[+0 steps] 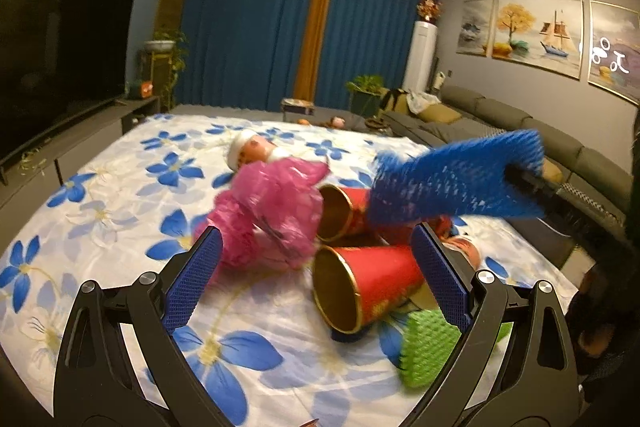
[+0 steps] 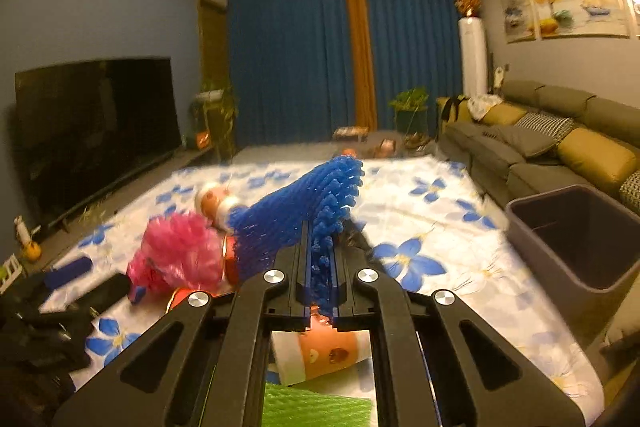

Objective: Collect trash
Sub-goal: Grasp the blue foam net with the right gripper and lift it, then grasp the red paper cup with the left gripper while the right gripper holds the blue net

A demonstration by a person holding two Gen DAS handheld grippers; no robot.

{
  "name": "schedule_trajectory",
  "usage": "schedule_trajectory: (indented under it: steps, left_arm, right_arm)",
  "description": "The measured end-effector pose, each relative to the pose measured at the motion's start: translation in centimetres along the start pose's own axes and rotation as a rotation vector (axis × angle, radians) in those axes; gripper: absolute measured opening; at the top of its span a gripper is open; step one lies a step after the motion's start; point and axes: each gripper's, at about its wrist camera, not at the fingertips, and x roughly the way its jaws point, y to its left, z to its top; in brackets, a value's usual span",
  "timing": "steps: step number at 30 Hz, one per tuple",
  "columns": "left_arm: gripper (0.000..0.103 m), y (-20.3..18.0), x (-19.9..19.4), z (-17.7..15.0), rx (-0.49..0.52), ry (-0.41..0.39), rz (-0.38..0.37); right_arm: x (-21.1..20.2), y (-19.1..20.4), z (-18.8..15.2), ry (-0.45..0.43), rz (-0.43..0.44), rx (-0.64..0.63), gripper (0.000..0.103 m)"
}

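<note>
My right gripper (image 2: 320,267) is shut on a blue foam net sleeve (image 2: 296,211) and holds it up above the flowered sheet; the sleeve also shows in the left wrist view (image 1: 452,183). My left gripper (image 1: 316,267) is open, its fingers on either side of a red paper cup (image 1: 368,283) lying on its side. A second red cup (image 1: 340,207), a pink foam net (image 1: 272,215), a green foam net (image 1: 428,351) and a small white-capped bottle (image 1: 252,147) lie close by on the sheet.
A dark grey bin (image 2: 576,235) stands open at the right of the sheet, beside the sofa (image 2: 552,143). A TV (image 2: 96,131) on a low stand is at the left. Another cup (image 2: 320,351) lies under my right gripper.
</note>
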Motion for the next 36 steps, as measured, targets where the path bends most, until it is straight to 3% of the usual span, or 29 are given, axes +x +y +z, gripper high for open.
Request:
schedule_trajectory:
  steps: [10, 19, 25, 32, 36]
  left_arm:
    - [0.085, -2.1, 1.3, -1.1, 0.045, 0.053, -0.055]
    - [0.054, -1.3, 4.1, -1.8, 0.001, 0.186, -0.134]
    - [0.025, -0.9, 5.8, -2.4, -0.032, 0.282, -0.222]
    - [0.002, -0.9, 6.0, -2.8, -0.052, 0.305, -0.289]
    - [0.002, -1.7, 5.1, -2.6, -0.031, 0.278, -0.304]
  right_arm:
    - [-5.6, -2.7, -0.5, -0.093, -0.119, 0.054, 0.008]
    - [-7.2, -4.5, -2.4, -0.068, -0.161, 0.093, 0.008]
    - [-7.3, -4.6, -2.6, -0.064, -0.158, 0.098, 0.008]
    - [-7.1, -4.5, -2.7, -0.053, -0.154, 0.101, 0.008]
    - [-7.0, -4.4, -2.6, -0.053, -0.156, 0.100, 0.008]
